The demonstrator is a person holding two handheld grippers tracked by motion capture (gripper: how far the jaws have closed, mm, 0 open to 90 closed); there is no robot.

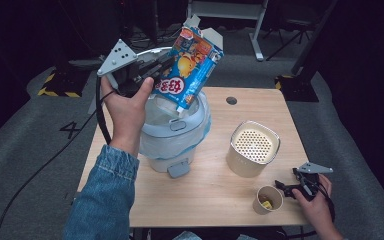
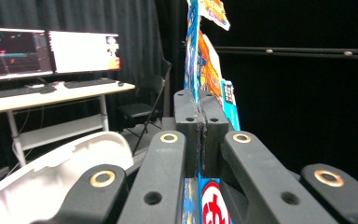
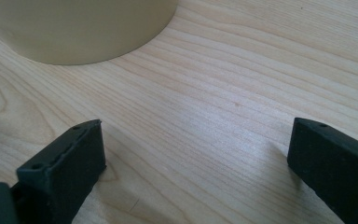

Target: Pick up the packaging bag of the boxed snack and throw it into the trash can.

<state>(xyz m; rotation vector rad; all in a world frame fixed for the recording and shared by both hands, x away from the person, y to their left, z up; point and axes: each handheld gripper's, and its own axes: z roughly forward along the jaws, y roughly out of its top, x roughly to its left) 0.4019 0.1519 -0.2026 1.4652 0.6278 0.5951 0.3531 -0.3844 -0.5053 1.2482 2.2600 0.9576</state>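
Observation:
My left gripper [image 1: 167,70] is raised at the upper left, shut on the edge of a blue and orange snack bag [image 1: 192,67]. The bag hangs tilted over an open white bin [image 1: 160,162] lined with clear plastic. In the left gripper view the jaws [image 2: 200,116] are pressed together on the bag [image 2: 205,70], with the bin's white lid [image 2: 51,177] below. My right gripper [image 1: 282,189] rests low at the table's front right, open, next to a paper cup [image 1: 269,199] with something yellow inside. Its jaws [image 3: 196,144] stand wide apart over bare wood.
A cream container with a perforated top [image 1: 252,150] stands right of the bin; a rounded cream base [image 3: 74,28] lies ahead of the right jaws. The wooden table [image 1: 205,200] has a dark hole [image 1: 231,100] near its far edge. A desk with monitors [image 2: 51,51] stands beyond.

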